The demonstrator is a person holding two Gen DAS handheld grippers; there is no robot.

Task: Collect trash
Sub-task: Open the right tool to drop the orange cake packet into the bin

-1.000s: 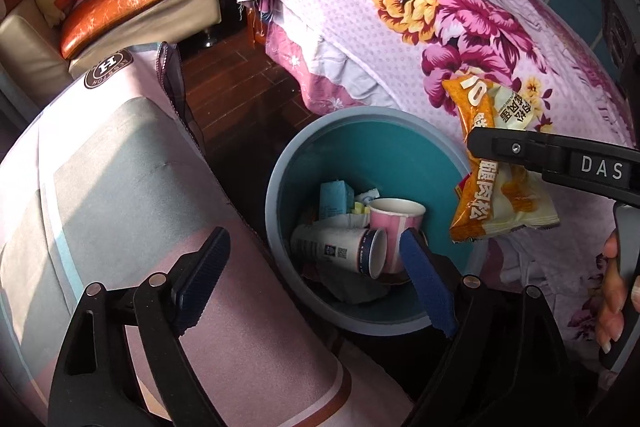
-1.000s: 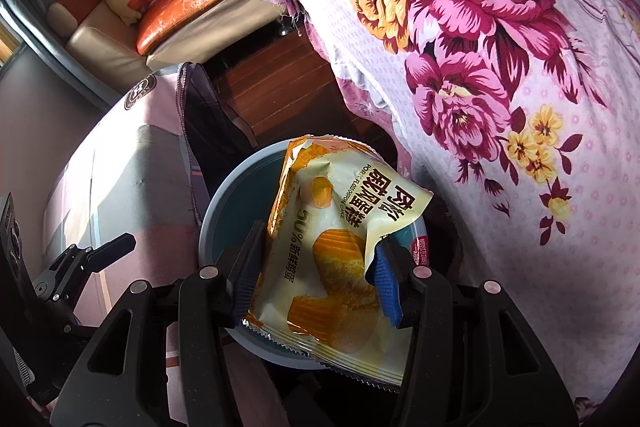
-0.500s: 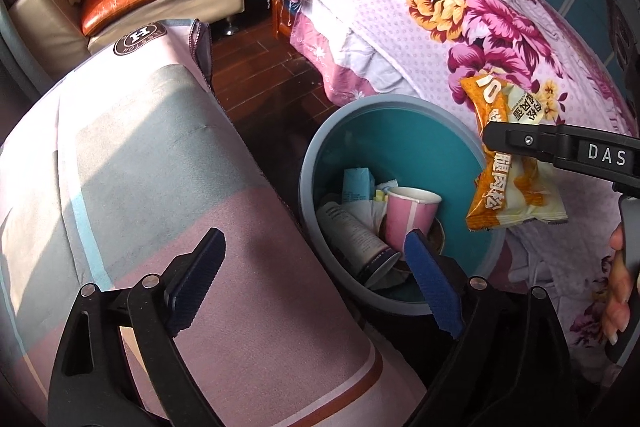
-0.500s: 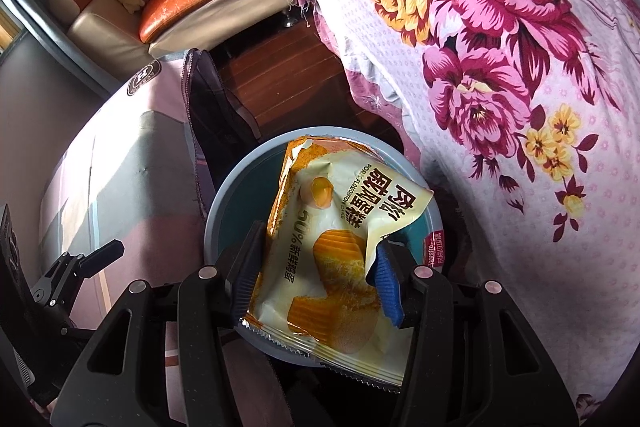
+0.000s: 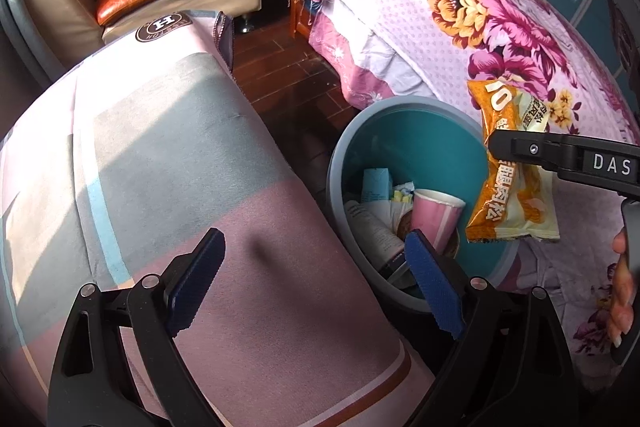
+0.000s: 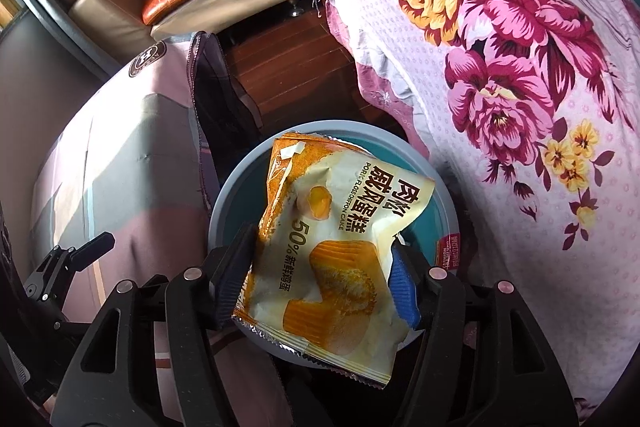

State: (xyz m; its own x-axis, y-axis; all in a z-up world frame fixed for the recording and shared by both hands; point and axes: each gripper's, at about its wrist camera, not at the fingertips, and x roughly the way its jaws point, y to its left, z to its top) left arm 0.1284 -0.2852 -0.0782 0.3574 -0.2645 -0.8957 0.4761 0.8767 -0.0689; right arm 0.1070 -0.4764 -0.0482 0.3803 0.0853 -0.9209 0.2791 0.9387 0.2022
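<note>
Right hand-held gripper (image 6: 316,285) clamped on an orange-and-cream snack wrapper (image 6: 334,253), blue pads pressing its two side edges. Wrapper's long axis running forward along the fingers, crimped foil end nearest the camera, far end reaching out past the fingertips. Printed face turned up toward the right wrist camera, the cake picture low between the pads, the Chinese characters lying sideways. Seen from the left wrist view, same wrapper (image 5: 510,171) hanging long-axis roughly vertical, slightly tilted, pinched across its middle by a black finger marked DAS.

Held in the air above the grey-rimmed, teal-lined trash bin (image 6: 224,203), over the bin's right-hand rim (image 5: 404,105) in the left wrist view, touching nothing but the pads. Inside the bin: a pink paper cup (image 5: 434,217) upright, a white cup (image 5: 374,229) lying on its side, scraps of paper.

Left hand-held gripper (image 5: 314,285) spread wide, empty, poised over a pink-and-grey fabric-covered surface (image 5: 168,163) just left of the bin. Floral bedspread (image 5: 460,27) behind and right of the bin.
</note>
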